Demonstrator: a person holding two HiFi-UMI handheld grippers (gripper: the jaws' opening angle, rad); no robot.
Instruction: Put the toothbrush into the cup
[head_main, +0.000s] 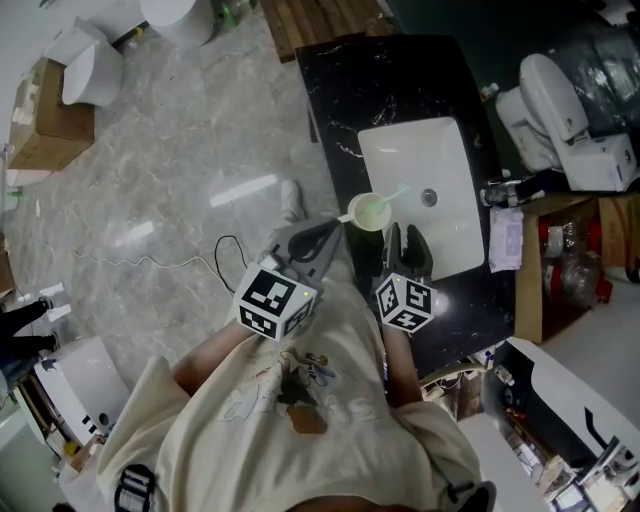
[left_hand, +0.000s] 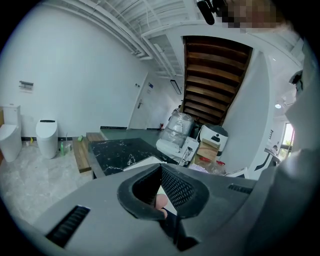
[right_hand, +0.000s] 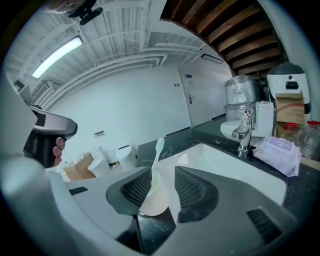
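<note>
A pale cup (head_main: 372, 211) stands on the black counter (head_main: 400, 80) at the sink's near left corner. A light green toothbrush (head_main: 398, 191) stands in it and leans toward the basin. My right gripper (head_main: 404, 235) sits just behind the cup. In the right gripper view its jaws (right_hand: 162, 172) stand open, with the cup (right_hand: 152, 195) and the toothbrush (right_hand: 156, 152) between them and neither pad pressing. My left gripper (head_main: 333, 227) hovers at the counter's left edge beside the cup; its jaws (left_hand: 160, 169) meet at the tips.
The white sink basin (head_main: 425, 180) fills the counter's middle, with a chrome faucet (right_hand: 244, 132) and a pack of wipes (right_hand: 277, 150) on its far side. Toilets (head_main: 565, 110) and cardboard boxes (head_main: 55, 120) stand around. A cable (head_main: 150, 262) lies on the marble floor.
</note>
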